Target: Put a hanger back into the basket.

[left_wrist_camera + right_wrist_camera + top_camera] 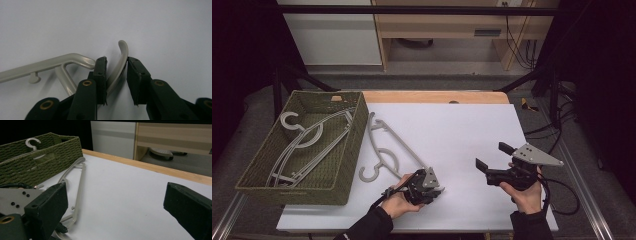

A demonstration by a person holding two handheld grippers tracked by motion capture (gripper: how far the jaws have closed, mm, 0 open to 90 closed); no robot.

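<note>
We judge the pale grey plastic coat hanger (384,145) on the white table (462,130) light, stiff, slippery — its thin end bar (120,67) sits between the narrowed left tongs (116,80), one pad touching, grip not seated — right tongs (492,159) agape, empty.

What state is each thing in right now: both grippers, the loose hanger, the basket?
Left gripper: jaws around the hanger's end, narrow gap showing.
Right gripper: open, empty, off the table.
Hanger on the table: flat, beside the basket.
Basket: upright, holds hangers.
</note>
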